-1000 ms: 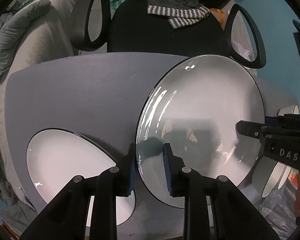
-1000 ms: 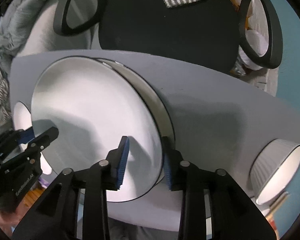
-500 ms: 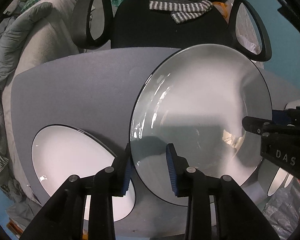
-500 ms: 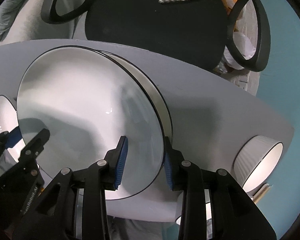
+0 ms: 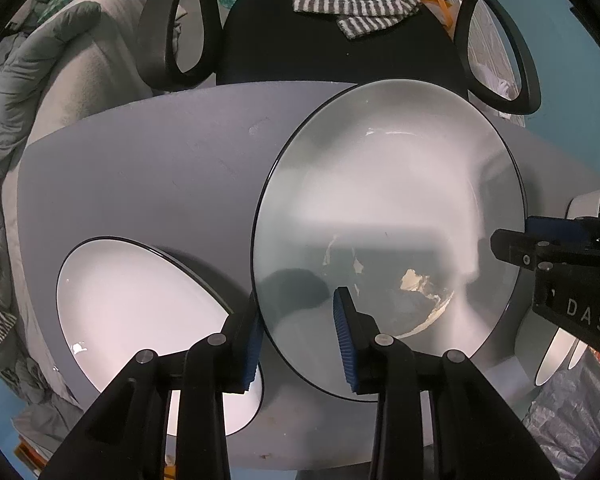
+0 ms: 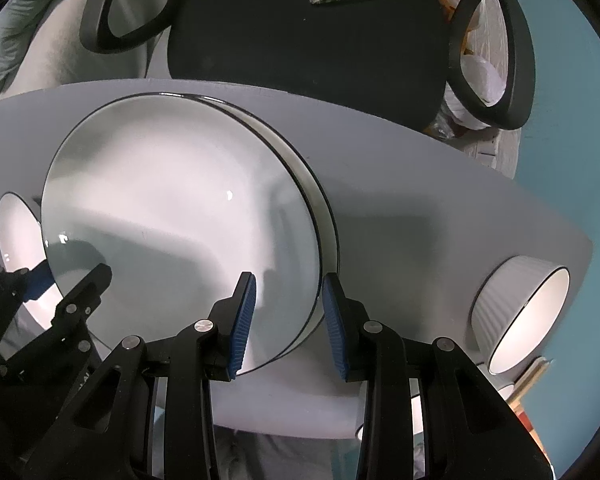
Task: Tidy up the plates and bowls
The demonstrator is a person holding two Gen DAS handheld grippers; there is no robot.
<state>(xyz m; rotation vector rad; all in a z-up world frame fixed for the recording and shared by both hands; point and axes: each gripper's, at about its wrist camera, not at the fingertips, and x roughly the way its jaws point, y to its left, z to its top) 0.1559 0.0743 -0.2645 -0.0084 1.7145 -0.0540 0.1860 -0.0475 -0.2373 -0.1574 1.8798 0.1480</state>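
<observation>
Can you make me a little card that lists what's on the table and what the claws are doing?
Top plate: big, white, dark rim, lying over the lower plate
Left claw: one finger on each side of the top plate's rim
Right claw: the same, at the opposite rim
Squeezing: cannot tell
Spare plate: flat on the table, left side
Bowl: white, ribbed, right side

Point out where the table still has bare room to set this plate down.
Bare table runs along the far edge by the chair, left of the raised plate. Another patch lies between the plate stack and the ribbed bowl. The near left, with the small plate, is crowded.
</observation>
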